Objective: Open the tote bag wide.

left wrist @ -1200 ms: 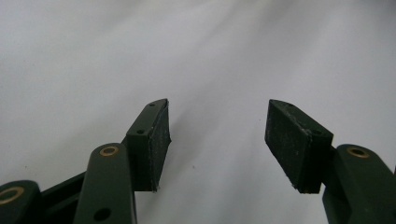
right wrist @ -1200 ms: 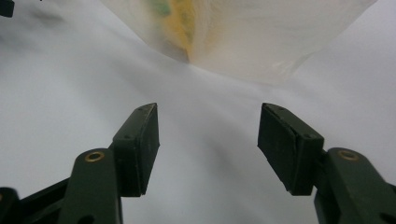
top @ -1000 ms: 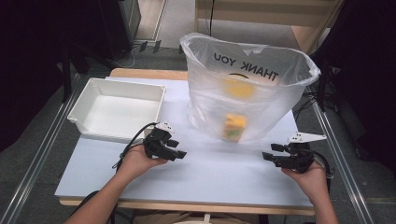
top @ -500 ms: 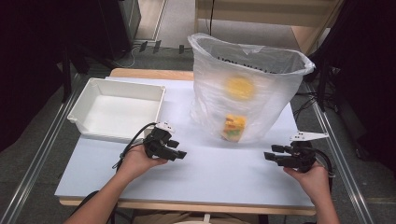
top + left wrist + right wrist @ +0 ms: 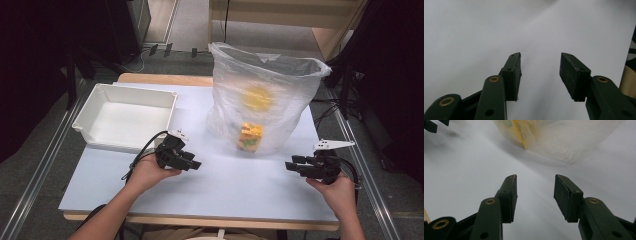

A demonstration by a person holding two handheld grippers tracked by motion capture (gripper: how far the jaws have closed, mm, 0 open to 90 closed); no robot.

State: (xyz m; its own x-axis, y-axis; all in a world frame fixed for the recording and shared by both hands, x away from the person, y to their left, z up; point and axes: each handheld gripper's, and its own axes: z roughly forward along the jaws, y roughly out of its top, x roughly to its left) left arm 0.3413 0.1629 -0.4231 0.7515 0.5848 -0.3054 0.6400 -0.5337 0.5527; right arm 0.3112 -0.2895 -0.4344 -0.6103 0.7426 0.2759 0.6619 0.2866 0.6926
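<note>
Apparently pre-grasp stage — both hands low over the counter [image 5: 240, 190], nothing picked up yet. Left tongs [image 5: 192, 164] sitting near front of white bin [image 5: 95, 107], pointing right toward the bag; in left gripper view, jaws spread wide w/ bare white surface between, holding nothing. Right tongs [image 5: 292, 166] at front right, aimed left; jaws likewise well apart in right gripper view, empty, w/ the bag's lower edge ahead of them.

Plastic bag [image 5: 280, 75] standing upright at back centre-right of counter, mouth open at top, just right of the bin, apart from both tongs. Inside: orange-yellow box [image 5: 251, 136] at the bottom near the front wall, plus a yellow roundish item [image 5: 258, 97] higher up — blurred through the film, can't tell exactly what.

Next move, prob.: bring one pair of tongs to the bag rim to hold it open or steady, other to reach in for an item; thin film likely to slip or collapse, so gentle pinch needed.

Count: 1 bag, 2 items seen inside, 1 bin (empty), 2 tongs.
</note>
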